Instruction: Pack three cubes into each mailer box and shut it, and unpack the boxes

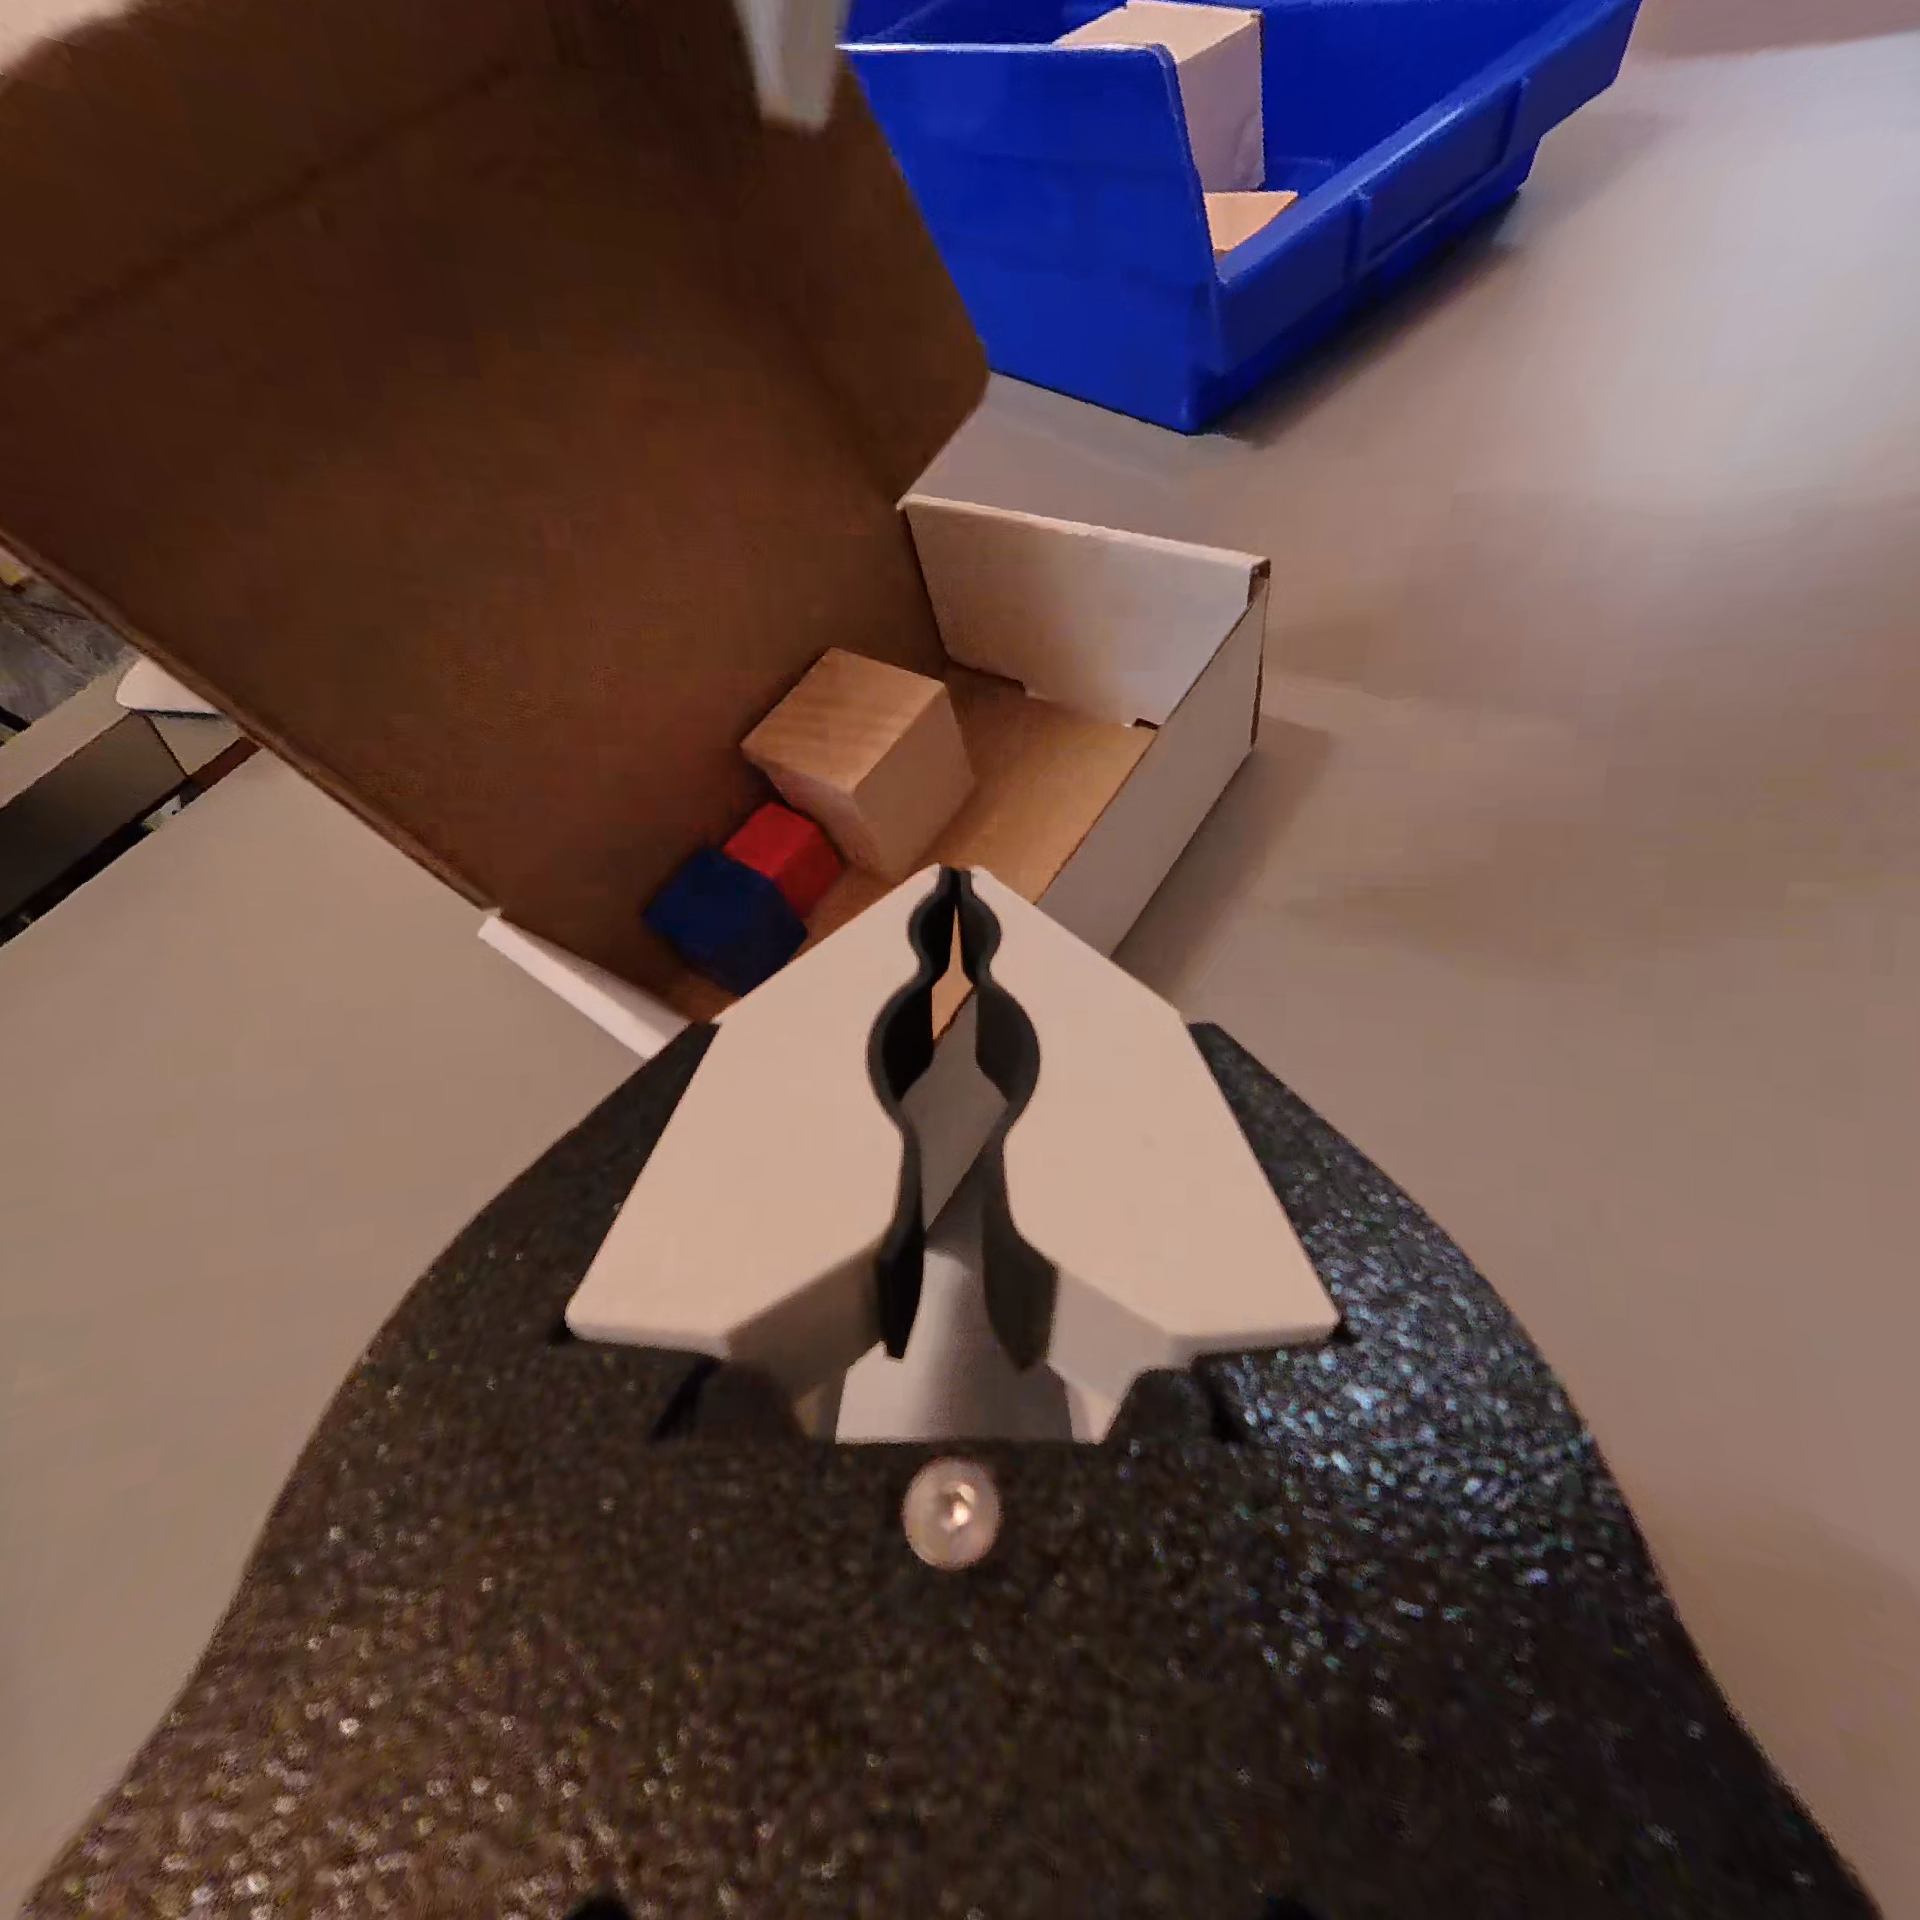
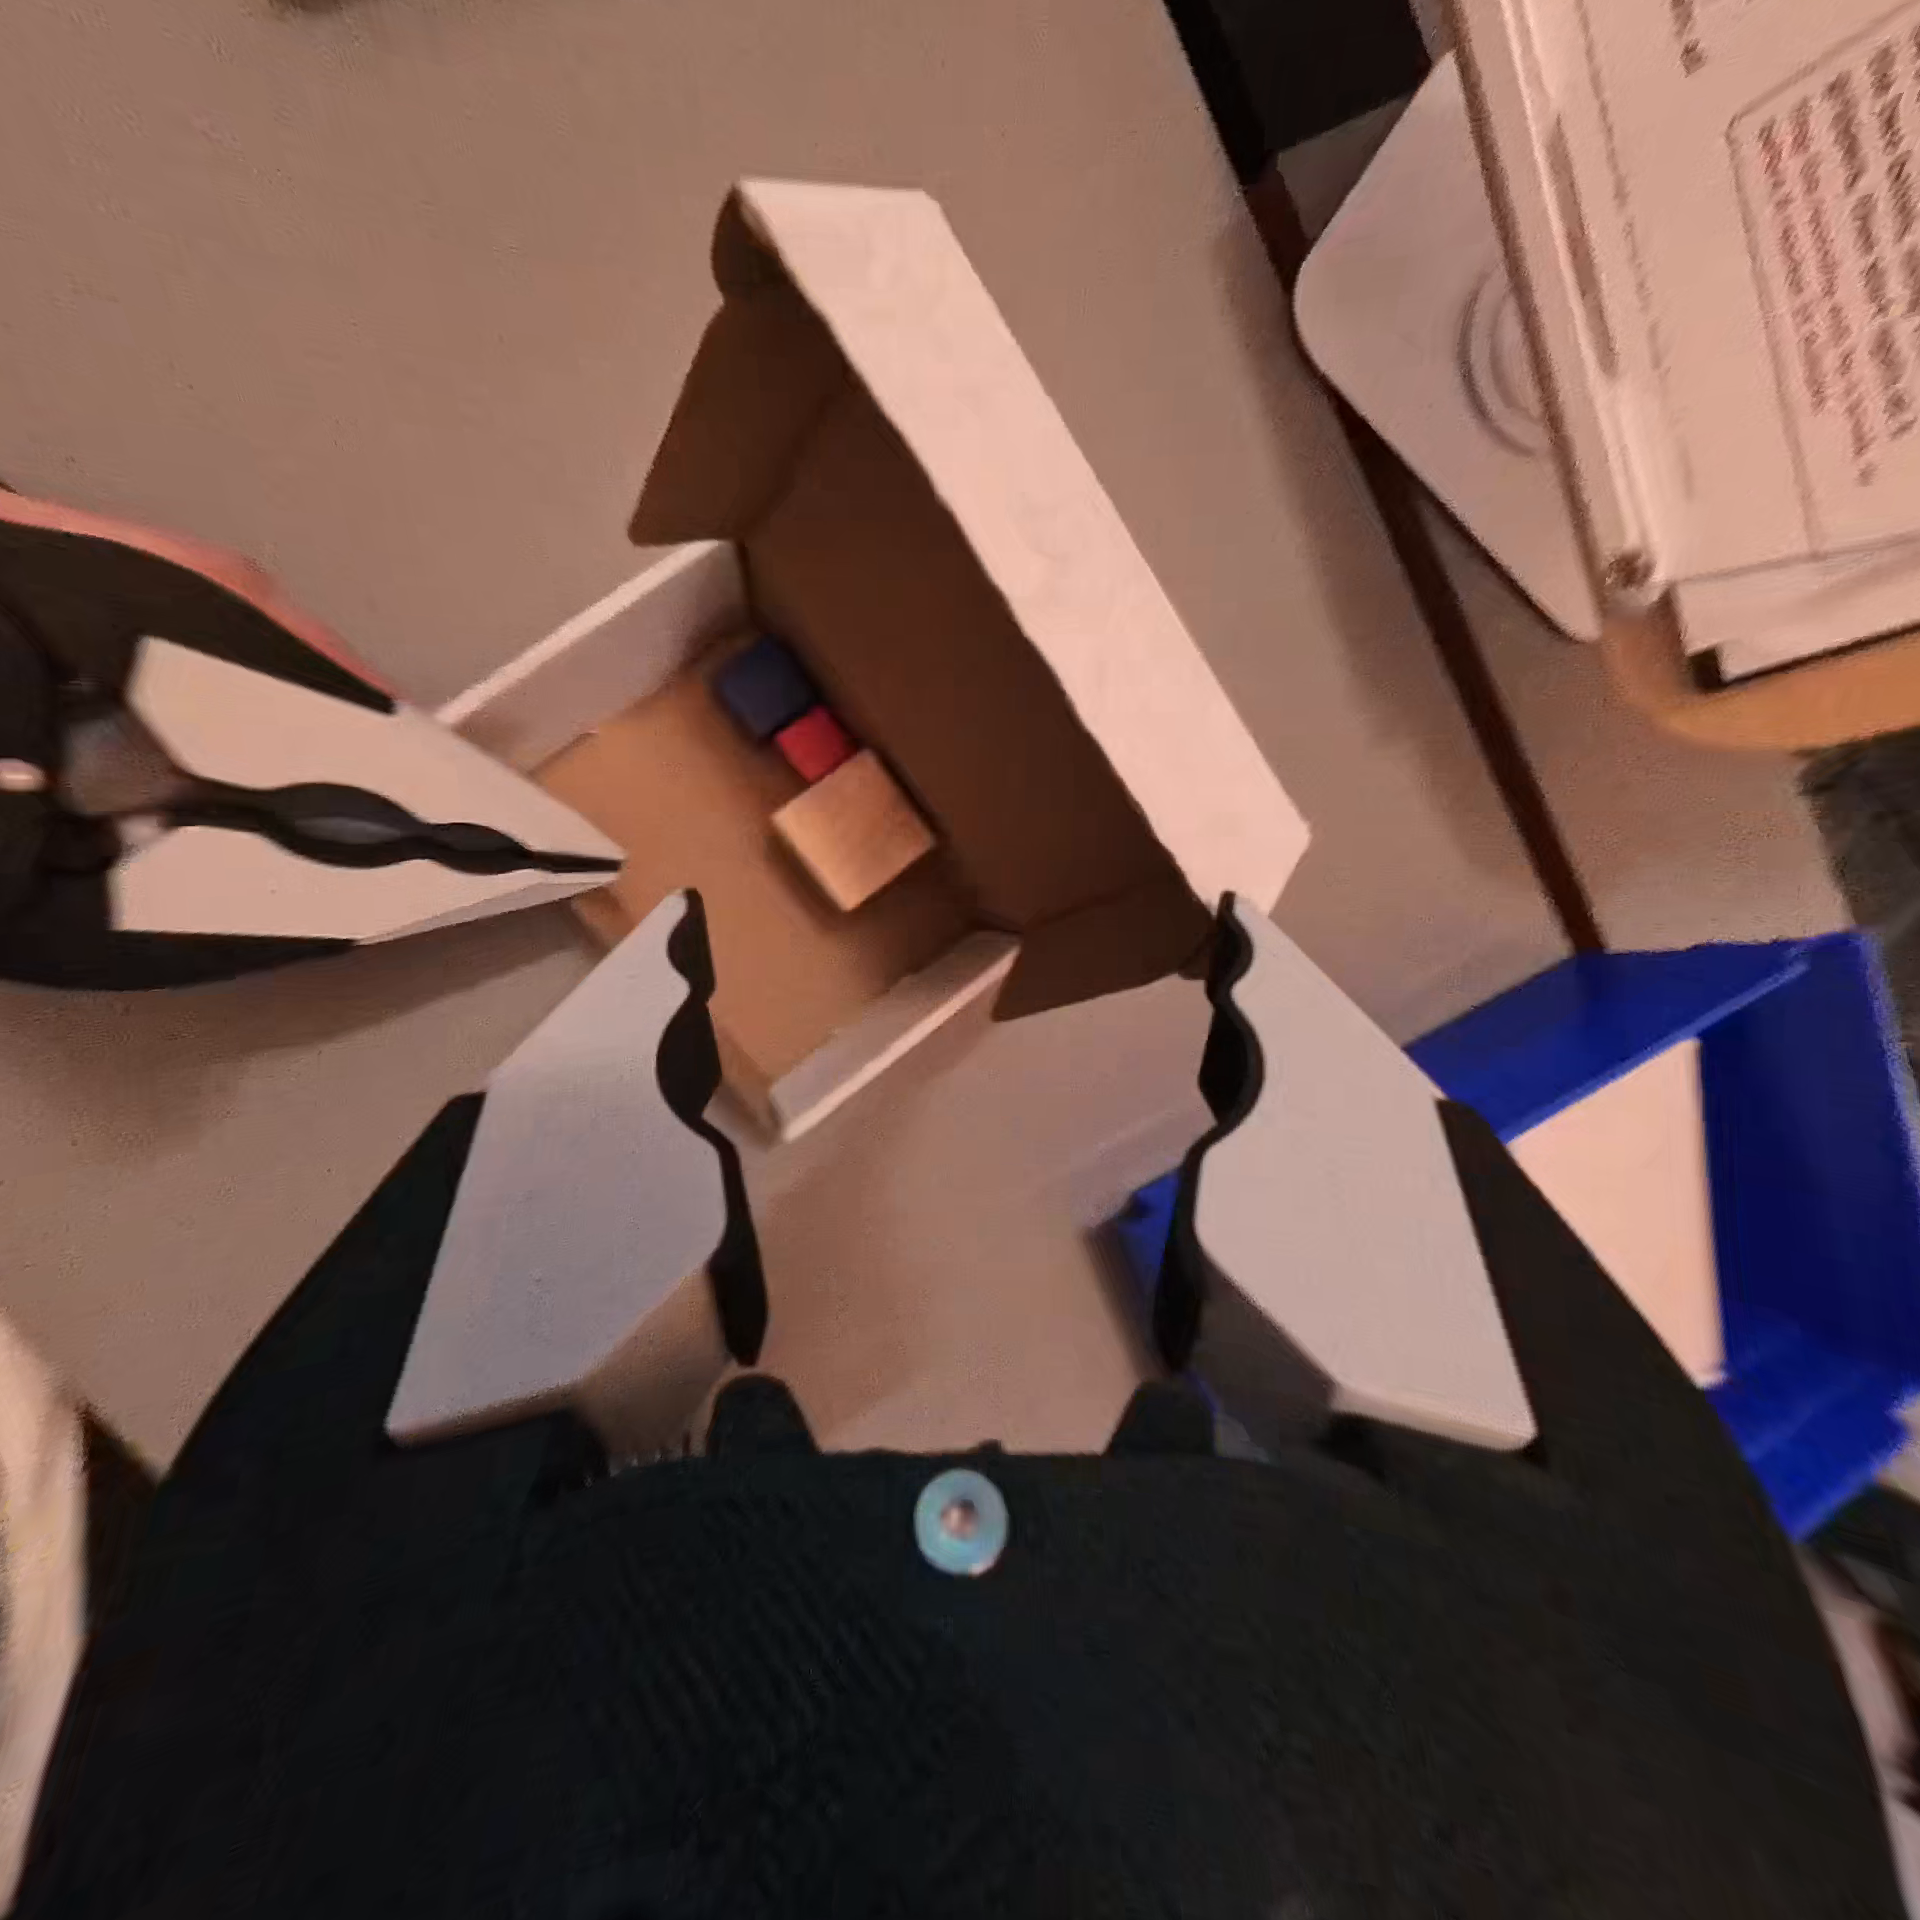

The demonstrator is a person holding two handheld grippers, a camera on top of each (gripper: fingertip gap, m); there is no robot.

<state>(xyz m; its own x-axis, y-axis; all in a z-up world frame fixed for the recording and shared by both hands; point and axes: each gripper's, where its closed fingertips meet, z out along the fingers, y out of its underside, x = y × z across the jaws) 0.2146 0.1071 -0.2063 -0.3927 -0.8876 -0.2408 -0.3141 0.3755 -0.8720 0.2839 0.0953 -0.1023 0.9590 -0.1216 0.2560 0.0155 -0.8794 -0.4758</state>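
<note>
Centrally, a white mailer box (image 2: 644, 644) sits on the grey tabletop (image 1: 1558, 831), its lid (image 2: 997, 540) raised and tilted over the cavity. Inside lie three cubes in a row against the lid-side wall: blue cube (image 2: 764, 681), red cube (image 2: 816, 743), and a larger wooden cube (image 2: 852, 826). The left gripper (image 1: 954, 904) is clenched with nothing between its tips, at the box's front wall. The right gripper (image 2: 956, 914) hovers above the box, spread wide and empty. A blue bin (image 1: 1195, 208) nearby holds another white box (image 1: 1216, 94).
</note>
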